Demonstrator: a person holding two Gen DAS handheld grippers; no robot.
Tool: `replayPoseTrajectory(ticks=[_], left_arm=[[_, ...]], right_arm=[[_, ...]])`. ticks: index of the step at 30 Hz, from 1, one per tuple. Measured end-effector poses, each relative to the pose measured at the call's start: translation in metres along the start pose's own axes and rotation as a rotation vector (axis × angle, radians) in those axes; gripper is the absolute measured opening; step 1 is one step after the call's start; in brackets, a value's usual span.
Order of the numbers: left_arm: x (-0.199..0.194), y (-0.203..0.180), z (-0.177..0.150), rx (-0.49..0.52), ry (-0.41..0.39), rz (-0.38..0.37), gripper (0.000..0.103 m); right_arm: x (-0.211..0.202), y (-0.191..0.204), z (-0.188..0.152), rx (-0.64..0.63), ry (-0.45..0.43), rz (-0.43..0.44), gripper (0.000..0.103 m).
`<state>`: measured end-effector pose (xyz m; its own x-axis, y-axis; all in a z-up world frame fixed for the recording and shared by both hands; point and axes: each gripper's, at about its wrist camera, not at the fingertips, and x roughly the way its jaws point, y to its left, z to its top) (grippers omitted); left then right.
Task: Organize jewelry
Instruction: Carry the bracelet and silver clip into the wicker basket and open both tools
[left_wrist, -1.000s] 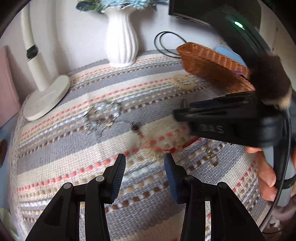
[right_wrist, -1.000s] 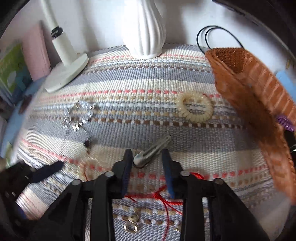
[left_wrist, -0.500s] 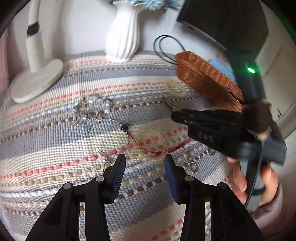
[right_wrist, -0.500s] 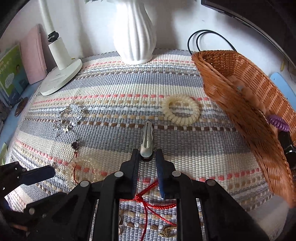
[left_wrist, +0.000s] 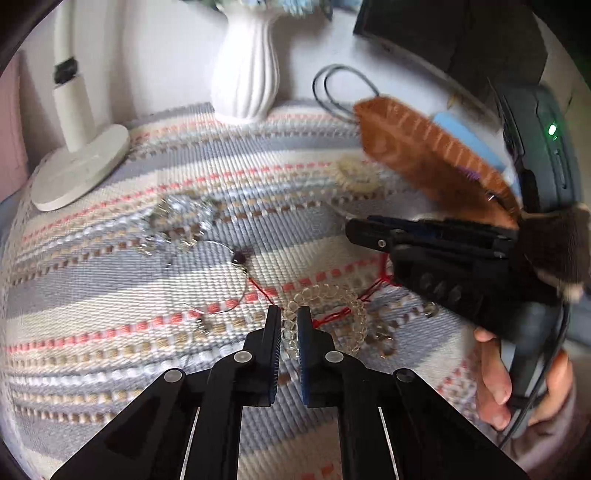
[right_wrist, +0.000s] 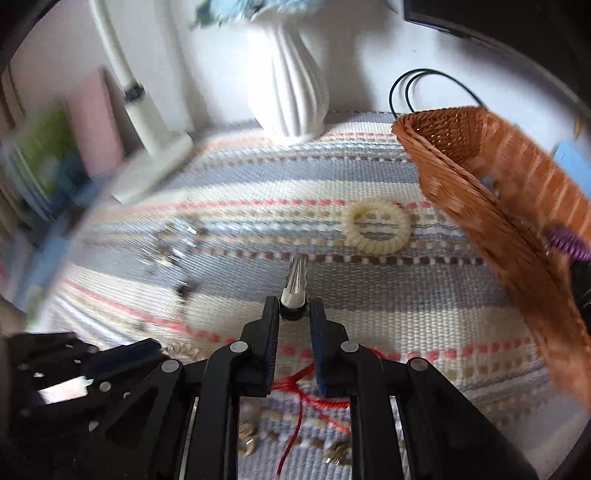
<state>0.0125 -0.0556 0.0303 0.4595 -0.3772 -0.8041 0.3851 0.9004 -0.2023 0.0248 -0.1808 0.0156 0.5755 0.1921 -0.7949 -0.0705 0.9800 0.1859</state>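
Note:
My left gripper (left_wrist: 289, 318) is shut on a clear bead bracelet (left_wrist: 334, 295) that lies on the striped cloth, with a red cord (left_wrist: 373, 288) trailing from it. My right gripper (right_wrist: 293, 310) is shut on the near end of a silver hair clip (right_wrist: 297, 275) and holds it pointing away over the cloth; it shows from the side in the left wrist view (left_wrist: 354, 230). A cream spiral hair tie (right_wrist: 375, 226) lies beyond the clip. A woven brown basket (right_wrist: 491, 206) stands at the right, with a purple spiral tie (right_wrist: 567, 240) inside.
A crystal piece (left_wrist: 177, 221) and a thin wire hoop with a dark bead (left_wrist: 238, 258) lie left of the bracelet. Small metal earrings (right_wrist: 338, 452) lie near the red cord (right_wrist: 301, 391). A white vase (right_wrist: 291, 88), a white lamp base (left_wrist: 81, 166) and a black cable (right_wrist: 424, 85) stand at the back.
My left gripper has moved forward and closed on the bead bracelet. My right gripper has lifted the hair clip and moved it a little toward the basket.

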Motion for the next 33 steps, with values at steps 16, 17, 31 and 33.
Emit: replayPoseTrajectory(ticks=[16, 17, 31, 33], left_arm=[[-0.076, -0.084, 0.077, 0.164, -0.243, -0.106, 0.009], [-0.072, -0.094, 0.085, 0.178, -0.248, -0.109, 0.009], [0.044, -0.189, 0.149, 0.237, -0.142, -0.178, 0.009], [0.061, -0.192, 0.146, 0.251, -0.118, -0.141, 0.009]], right_arm=[[-0.143, -0.101, 0.012, 0.196, -0.231, 0.135, 0.018], [-0.149, -0.114, 0.013, 0.212, -0.246, 0.095, 0.018], [-0.13, -0.263, 0.007, 0.445, -0.291, -0.157, 0.018], [-0.121, -0.268, 0.001, 0.444, -0.291, -0.132, 0.018]])
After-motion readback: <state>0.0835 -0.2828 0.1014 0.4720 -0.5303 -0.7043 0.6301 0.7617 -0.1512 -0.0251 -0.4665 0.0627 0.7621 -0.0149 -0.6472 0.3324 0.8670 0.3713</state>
